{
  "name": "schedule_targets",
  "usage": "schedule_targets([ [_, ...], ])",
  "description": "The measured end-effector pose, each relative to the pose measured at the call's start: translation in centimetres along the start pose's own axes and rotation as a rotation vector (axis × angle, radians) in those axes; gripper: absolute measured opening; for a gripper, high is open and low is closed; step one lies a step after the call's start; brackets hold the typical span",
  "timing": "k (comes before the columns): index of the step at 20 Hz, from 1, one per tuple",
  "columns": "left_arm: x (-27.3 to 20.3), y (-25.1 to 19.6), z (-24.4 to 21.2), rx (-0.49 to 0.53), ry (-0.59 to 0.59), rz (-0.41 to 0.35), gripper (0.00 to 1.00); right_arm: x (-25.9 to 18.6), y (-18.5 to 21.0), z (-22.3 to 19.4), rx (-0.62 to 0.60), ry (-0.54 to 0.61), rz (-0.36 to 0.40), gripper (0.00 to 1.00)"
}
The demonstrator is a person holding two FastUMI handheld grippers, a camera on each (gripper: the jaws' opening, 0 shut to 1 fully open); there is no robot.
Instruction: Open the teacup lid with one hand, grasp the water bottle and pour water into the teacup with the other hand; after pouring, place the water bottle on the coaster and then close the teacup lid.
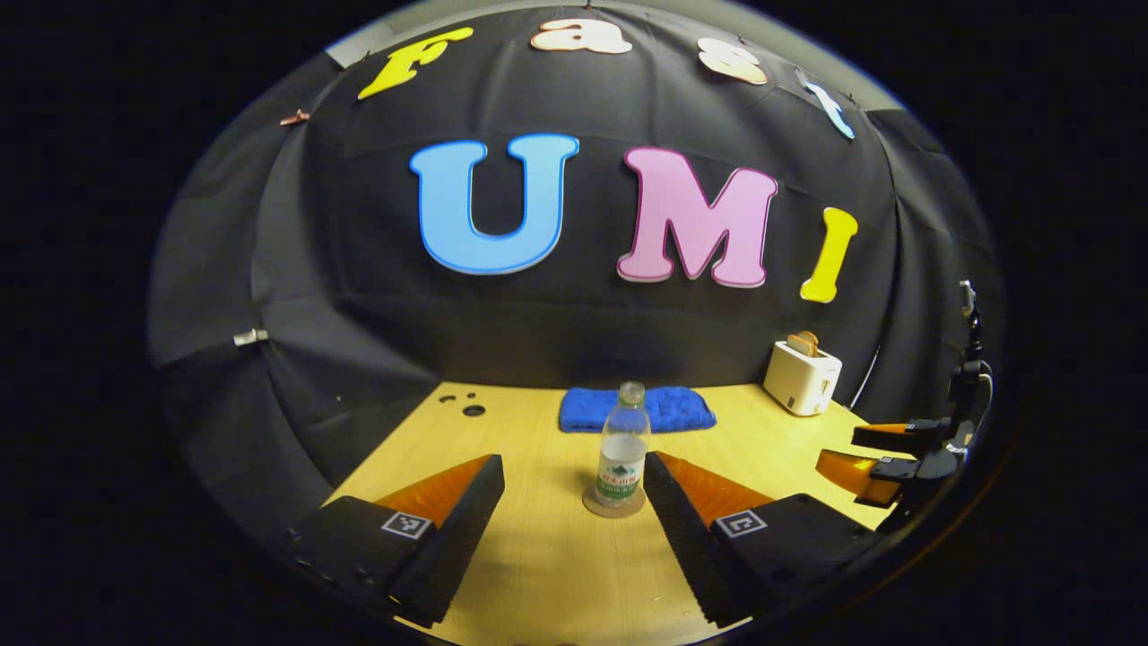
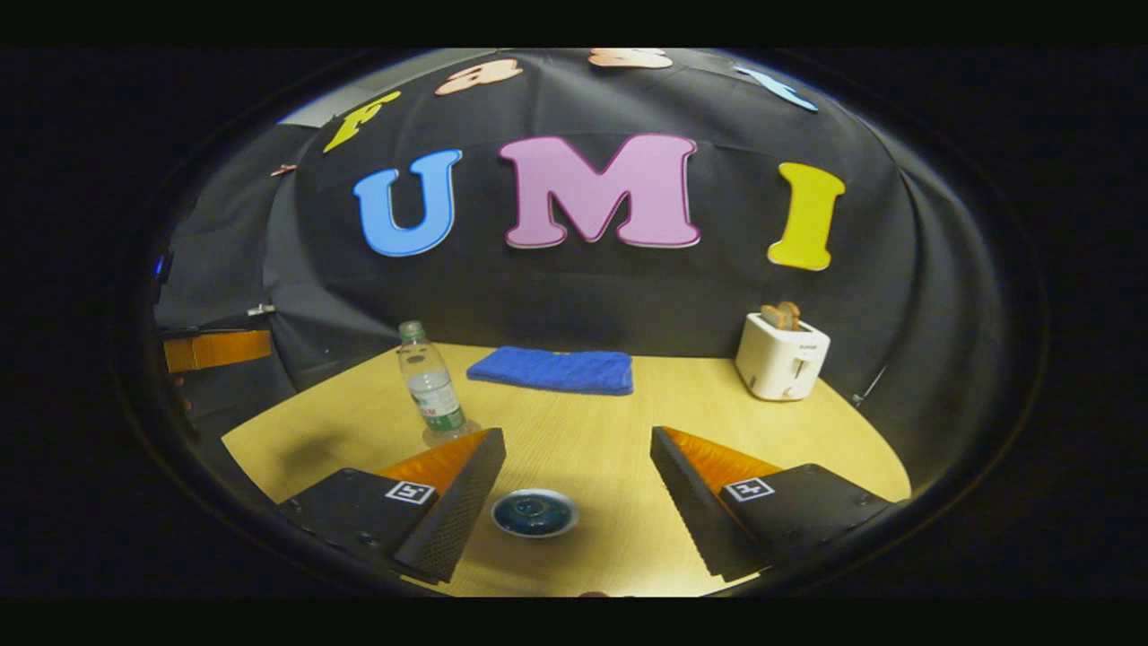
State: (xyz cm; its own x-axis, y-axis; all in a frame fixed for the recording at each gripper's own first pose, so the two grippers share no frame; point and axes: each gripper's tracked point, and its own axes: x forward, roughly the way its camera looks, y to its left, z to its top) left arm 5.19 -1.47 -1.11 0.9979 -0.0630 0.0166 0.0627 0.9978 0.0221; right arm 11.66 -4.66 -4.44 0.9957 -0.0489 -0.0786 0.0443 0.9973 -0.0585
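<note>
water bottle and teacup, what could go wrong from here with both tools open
The water bottle is tall and slim on its coaster; an off-centre close by the open left tool could tip it. The right tool hangs open over the teacup lid, which is low and rounded, so the fingers may slip off.

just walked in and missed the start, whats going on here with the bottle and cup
Nothing is held at this moment. The left gripper is open, with the water bottle standing upright on its coaster ahead between the fingers. The right gripper is open above the lidded teacup. A blue towel and a toaster sit at the back of the table.
</note>
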Motion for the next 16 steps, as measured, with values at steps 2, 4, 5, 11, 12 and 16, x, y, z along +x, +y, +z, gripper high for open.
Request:
schedule_targets([
  [2, -1.7, 0.2, 2.7, 0.01, -0.037, 0.071, 0.99, -1.7, -1.3, 3.2, 0.004, -0.024, -0.02, 1.0],
  [4, -3.9, 0.7, 4.6, 0.007, -0.079, 0.173, 0.99, -3.4, -2.9, 5.9, -0.011, -0.051, -0.052, 1.0],
  [5, -5.0, 0.5, 5.3, -0.008, -0.098, 0.205, 0.98, -4.3, -3.3, 7.2, -0.023, -0.068, -0.057, 1.0],
  [11, -10.5, -3.1, 4.3, -0.079, -0.106, 0.179, 0.98, -11.2, -3.8, 10.3, -0.03, -0.156, -0.096, 1.0],
  [12, -11.0, -3.4, 3.9, -0.07, -0.108, 0.164, 0.98, -12.3, -3.5, 10.1, -0.022, -0.168, -0.108, 1.0],
  [16, -12.5, -3.9, 1.4, -0.065, -0.042, 0.107, 0.99, -14.9, -0.7, 8.1, -0.024, -0.164, -0.126, 1.0],
])
